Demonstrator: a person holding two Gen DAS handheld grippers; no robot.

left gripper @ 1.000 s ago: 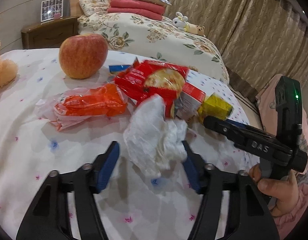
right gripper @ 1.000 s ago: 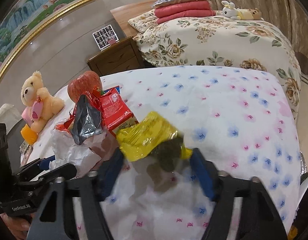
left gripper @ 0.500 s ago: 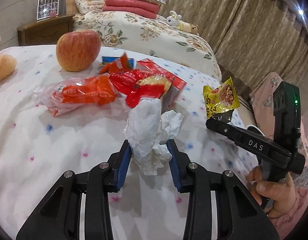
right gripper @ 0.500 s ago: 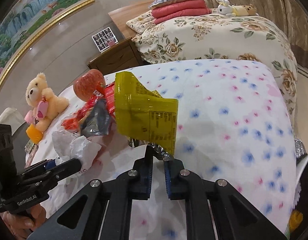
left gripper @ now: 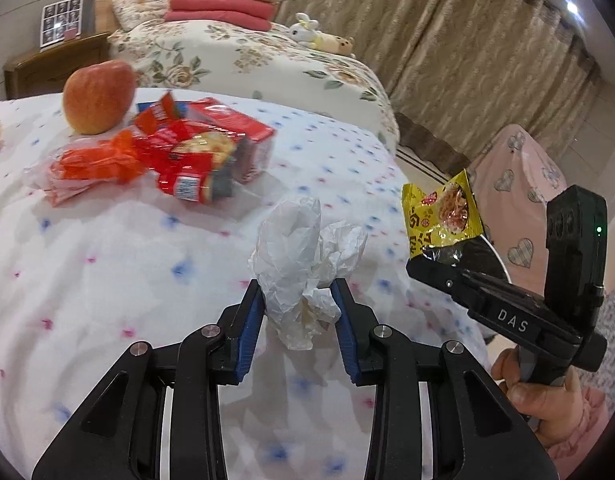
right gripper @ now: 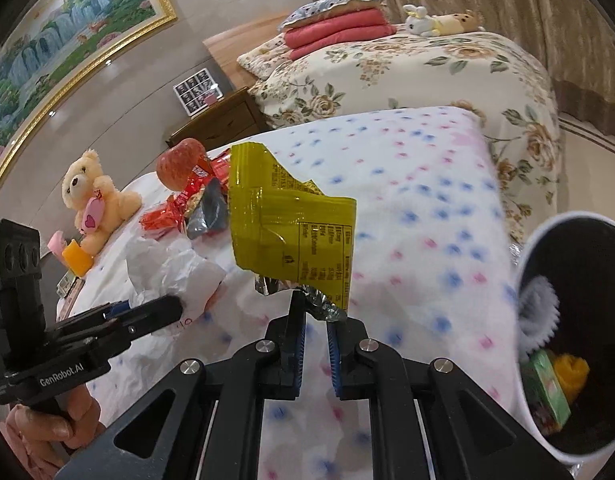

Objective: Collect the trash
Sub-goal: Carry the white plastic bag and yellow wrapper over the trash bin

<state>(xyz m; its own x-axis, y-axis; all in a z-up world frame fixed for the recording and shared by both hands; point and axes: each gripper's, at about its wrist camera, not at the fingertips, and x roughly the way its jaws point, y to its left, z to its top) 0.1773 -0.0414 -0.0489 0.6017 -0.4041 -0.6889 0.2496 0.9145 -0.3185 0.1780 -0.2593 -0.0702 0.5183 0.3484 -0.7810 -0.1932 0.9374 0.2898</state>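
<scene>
Above the bedspread (left gripper: pixel 107 260), right jaws pinch the upright yellow wrapper (right gripper: pixel 291 228); left jaws grip tissue (left gripper: pixel 303 256).

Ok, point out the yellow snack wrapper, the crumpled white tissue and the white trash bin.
Yellow foil snack wrapper (right gripper: pixel 291 236): right wrist view, middle of its printed back.
Crumpled white tissue paper (left gripper: pixel 295 256): left wrist view, centre of the wad.
White round trash bin (right gripper: pixel 525 252): right wrist view, its left rim.

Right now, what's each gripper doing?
Left gripper: closed on the crumpled white plastic.
Right gripper: closed on the yellow wrapper.
</scene>
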